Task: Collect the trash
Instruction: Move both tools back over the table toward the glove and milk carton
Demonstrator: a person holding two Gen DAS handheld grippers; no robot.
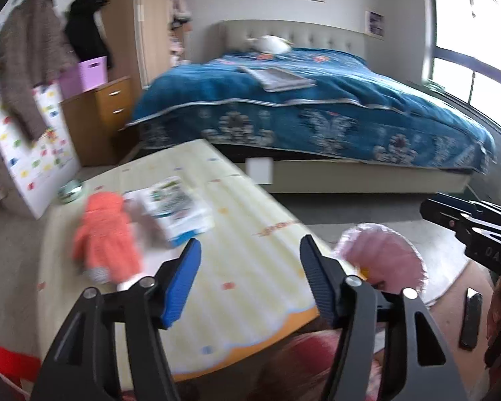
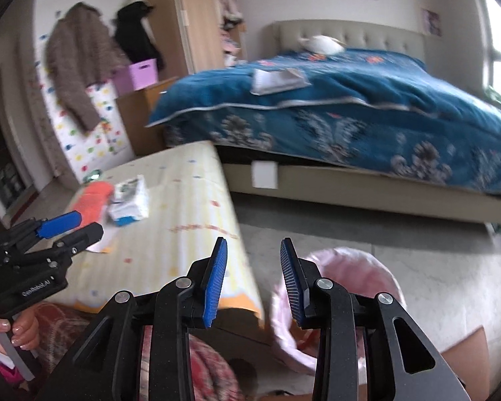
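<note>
A trash bin with a pink liner [image 1: 384, 257] [image 2: 337, 287] stands on the floor just right of a yellow play mat [image 1: 250, 220] [image 2: 180, 200]. On the mat lie a white and blue printed package [image 1: 177, 207] [image 2: 130, 200] and an orange garment [image 1: 103, 237] [image 2: 92, 198]. My left gripper [image 1: 250, 257] is open and empty, above the mat's near part; it also shows in the right wrist view [image 2: 73, 225]. My right gripper [image 2: 254, 260] is open and empty, over the gap between mat and bin; it also shows in the left wrist view [image 1: 451, 214].
A bed with a blue cover [image 1: 317, 100] [image 2: 350, 110] fills the back, a book [image 1: 280, 77] on it. A wooden drawer unit [image 1: 100, 113], a purple box [image 1: 87, 73] and hanging coats [image 1: 26, 67] stand at the left. A dark phone-like object [image 1: 471, 317] lies on the floor at right.
</note>
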